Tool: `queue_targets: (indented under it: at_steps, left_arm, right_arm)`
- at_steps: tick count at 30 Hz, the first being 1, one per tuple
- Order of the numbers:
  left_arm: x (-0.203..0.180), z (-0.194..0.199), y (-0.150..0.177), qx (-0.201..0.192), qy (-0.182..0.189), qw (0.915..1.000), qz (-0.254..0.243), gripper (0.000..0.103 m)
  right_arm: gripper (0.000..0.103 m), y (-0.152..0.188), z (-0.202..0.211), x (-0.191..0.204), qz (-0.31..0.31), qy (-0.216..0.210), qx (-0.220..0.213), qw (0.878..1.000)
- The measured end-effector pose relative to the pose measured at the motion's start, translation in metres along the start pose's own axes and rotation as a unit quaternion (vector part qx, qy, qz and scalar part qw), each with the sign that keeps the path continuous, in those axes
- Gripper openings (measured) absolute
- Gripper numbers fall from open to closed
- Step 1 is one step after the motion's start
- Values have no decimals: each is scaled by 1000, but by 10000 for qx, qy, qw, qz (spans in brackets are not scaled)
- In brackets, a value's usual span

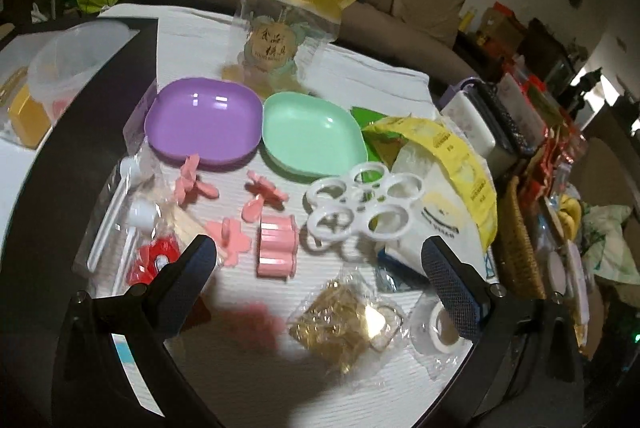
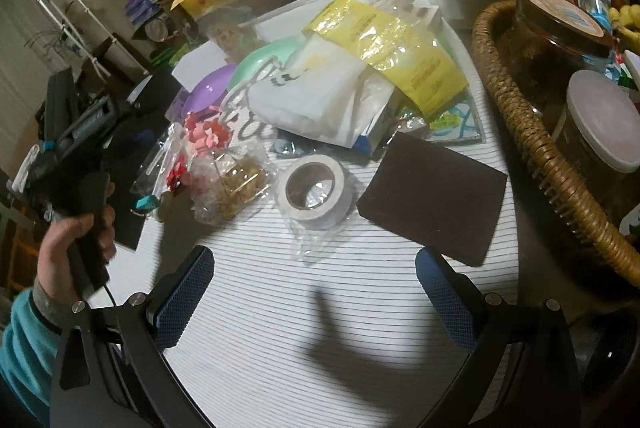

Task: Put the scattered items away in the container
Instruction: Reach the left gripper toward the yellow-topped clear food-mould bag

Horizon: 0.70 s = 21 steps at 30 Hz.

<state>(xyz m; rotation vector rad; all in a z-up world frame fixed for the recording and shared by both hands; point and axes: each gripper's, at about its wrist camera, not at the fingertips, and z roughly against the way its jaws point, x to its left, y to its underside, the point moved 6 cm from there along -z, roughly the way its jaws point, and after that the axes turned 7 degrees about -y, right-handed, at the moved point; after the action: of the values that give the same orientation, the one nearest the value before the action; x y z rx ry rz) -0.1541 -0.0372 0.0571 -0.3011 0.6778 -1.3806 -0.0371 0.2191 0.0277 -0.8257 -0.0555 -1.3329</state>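
Table (image 2: pixel 280 308) crowded: tape roll (image 2: pixel 316 190), wicker basket (image 2: pixel 532 132).

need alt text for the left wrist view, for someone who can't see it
The open left gripper hovers over a white striped table strewn with small items: pink plastic flower cutters, a white ring-shaped plastic mould and a clear bag of gold pieces. Behind sit a purple square plastic dish and a mint green one, side by side.
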Motion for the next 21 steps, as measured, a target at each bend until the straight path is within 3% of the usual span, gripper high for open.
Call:
queue_targets:
  at_steps: [3, 7, 9, 14, 19, 21]
  left_arm:
    - [2, 8, -37, -263, -230, 9992, -188, 103]
    - [0, 23, -116, -764, -707, 9928, -586, 103]
    - [1, 25, -156, -876, -732, 9919, -551, 103]
    - [6, -11, -225, -330, -428, 9985, 117, 103]
    - [16, -59, -266, 45, -895, 9951, 420, 103]
    - [16, -81, -266, 374, -845, 9941, 574, 103]
  right_arm:
    - [103, 0, -3, 2, 31, -13, 23, 10000]
    - [103, 0, -10, 3, 47, -27, 93, 9999]
    - [103, -1, -13, 4, 22, -54, 124, 9999]
    - [103, -6, -21, 5, -59, -170, 199, 9996]
    - [103, -6, -26, 3, -22, -93, 278, 9996]
    - [103, -5, -28, -2, -84, -77, 332, 9994]
